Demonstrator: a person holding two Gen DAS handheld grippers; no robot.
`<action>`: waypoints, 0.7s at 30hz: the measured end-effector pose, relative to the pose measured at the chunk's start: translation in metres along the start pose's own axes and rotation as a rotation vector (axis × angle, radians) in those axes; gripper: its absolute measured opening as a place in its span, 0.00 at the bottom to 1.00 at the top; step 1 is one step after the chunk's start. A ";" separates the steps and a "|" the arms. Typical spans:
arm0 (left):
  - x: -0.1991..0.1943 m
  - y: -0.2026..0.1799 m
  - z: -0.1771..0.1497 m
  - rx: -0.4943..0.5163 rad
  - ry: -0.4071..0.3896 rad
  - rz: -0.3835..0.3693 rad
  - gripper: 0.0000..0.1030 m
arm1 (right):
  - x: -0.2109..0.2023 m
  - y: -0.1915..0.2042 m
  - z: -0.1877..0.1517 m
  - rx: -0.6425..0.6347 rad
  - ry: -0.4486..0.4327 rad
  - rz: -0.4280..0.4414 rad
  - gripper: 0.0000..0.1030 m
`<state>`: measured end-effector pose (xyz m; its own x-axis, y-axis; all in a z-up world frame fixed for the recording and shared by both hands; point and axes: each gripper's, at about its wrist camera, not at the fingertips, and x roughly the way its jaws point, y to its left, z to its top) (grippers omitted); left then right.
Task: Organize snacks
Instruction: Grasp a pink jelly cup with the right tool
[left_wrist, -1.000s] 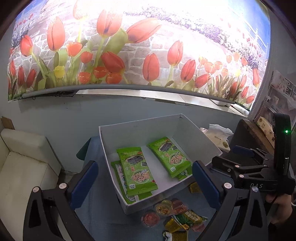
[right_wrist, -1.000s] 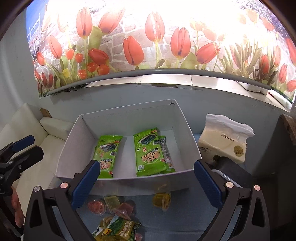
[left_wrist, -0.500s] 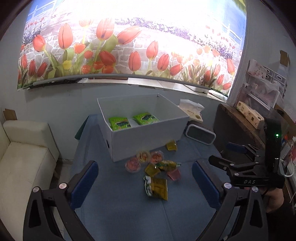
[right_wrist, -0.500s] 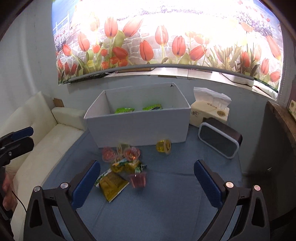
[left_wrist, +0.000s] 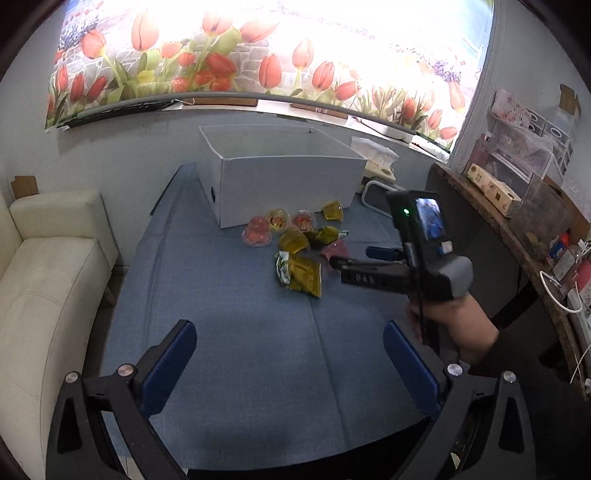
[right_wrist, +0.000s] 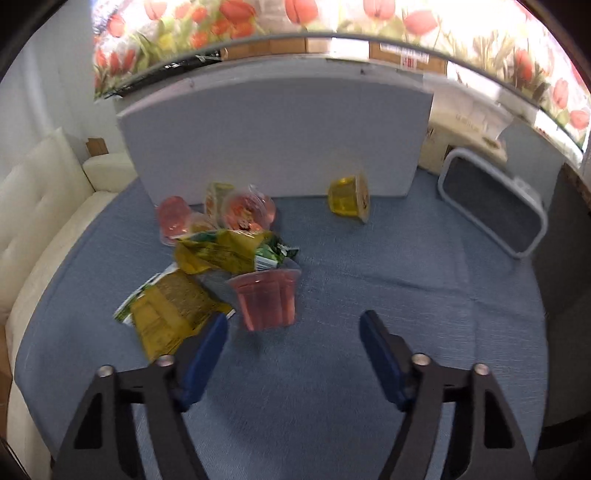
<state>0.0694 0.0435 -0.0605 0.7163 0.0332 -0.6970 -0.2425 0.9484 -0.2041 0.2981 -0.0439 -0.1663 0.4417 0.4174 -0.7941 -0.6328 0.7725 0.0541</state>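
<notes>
Closing w/ nothing inside yet, right gripper (right_wrist: 293, 334) sits just below pink cup (right_wrist: 266, 300), cup slightly left.

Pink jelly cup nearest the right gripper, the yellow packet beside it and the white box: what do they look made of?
Pink jelly cup: likely thin clear plastic; the ribbed wall shows pink through it. Yellow packet: probably glossy plastic film or foil, crinkled and catching light. White box: seemingly matte cardboard or paperboard, with flat panels, crisp folded corners and no shine.
</notes>
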 end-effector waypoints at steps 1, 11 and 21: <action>-0.001 0.001 -0.002 -0.002 0.002 0.007 1.00 | 0.005 -0.001 0.001 0.012 0.008 0.009 0.70; 0.003 0.008 -0.004 -0.003 0.017 0.003 1.00 | 0.022 0.003 0.010 -0.006 -0.021 0.007 0.44; 0.021 0.002 0.001 0.016 0.031 0.013 1.00 | -0.008 -0.005 -0.010 0.005 -0.047 0.057 0.42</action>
<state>0.0850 0.0460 -0.0747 0.6927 0.0362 -0.7203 -0.2411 0.9529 -0.1840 0.2916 -0.0560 -0.1658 0.4345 0.4823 -0.7606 -0.6545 0.7493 0.1013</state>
